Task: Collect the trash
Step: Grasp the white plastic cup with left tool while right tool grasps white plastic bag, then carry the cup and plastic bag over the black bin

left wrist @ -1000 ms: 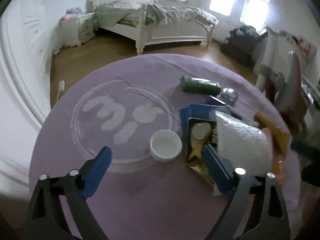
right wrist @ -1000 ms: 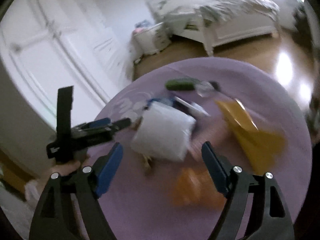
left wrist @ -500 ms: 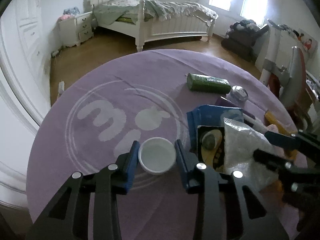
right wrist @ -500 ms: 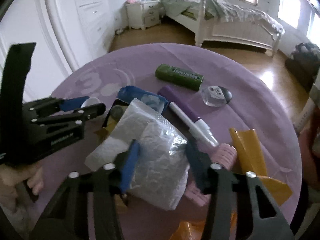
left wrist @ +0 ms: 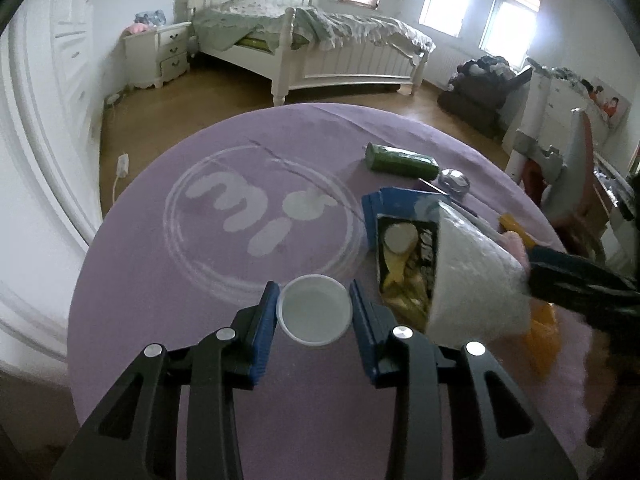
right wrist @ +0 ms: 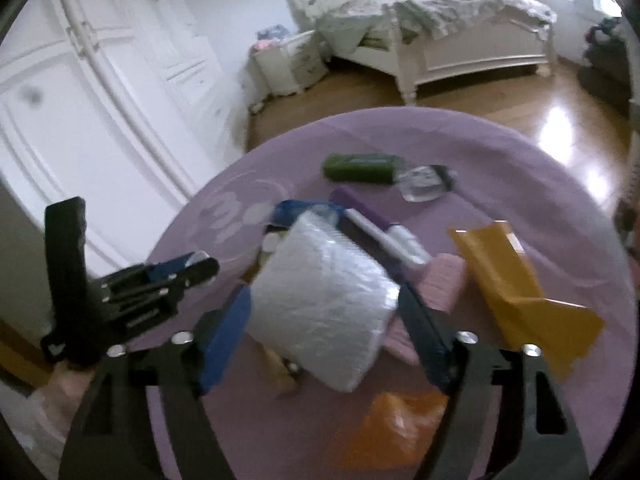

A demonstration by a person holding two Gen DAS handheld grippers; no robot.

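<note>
A small white cup [left wrist: 316,318] stands on the round purple table [left wrist: 200,300], and my left gripper [left wrist: 313,293] is shut on it, one blue pad against each side. The left gripper [right wrist: 192,270] also shows at the left of the right wrist view. A white bubble-wrap packet [right wrist: 316,280] fills the span of my right gripper [right wrist: 323,297]. Its jaws are opening, and both pads still touch the packet. In the left wrist view the packet [left wrist: 472,272] tilts up off the pile towards the right gripper [left wrist: 560,276].
A black snack wrapper [left wrist: 400,264] and a blue packet [left wrist: 400,204] lie under the white one. Behind are a green tube [right wrist: 360,168], a clear glass piece [right wrist: 424,184] and a purple-and-white pen [right wrist: 380,228]. At the right lie a pink item [right wrist: 444,280], a yellow wrapper [right wrist: 516,292] and an orange wrapper [right wrist: 392,428].
My left gripper went from wide open to shut around the cup. The right gripper pinched narrow on the packet, then widened, and the packet now sits higher.
</note>
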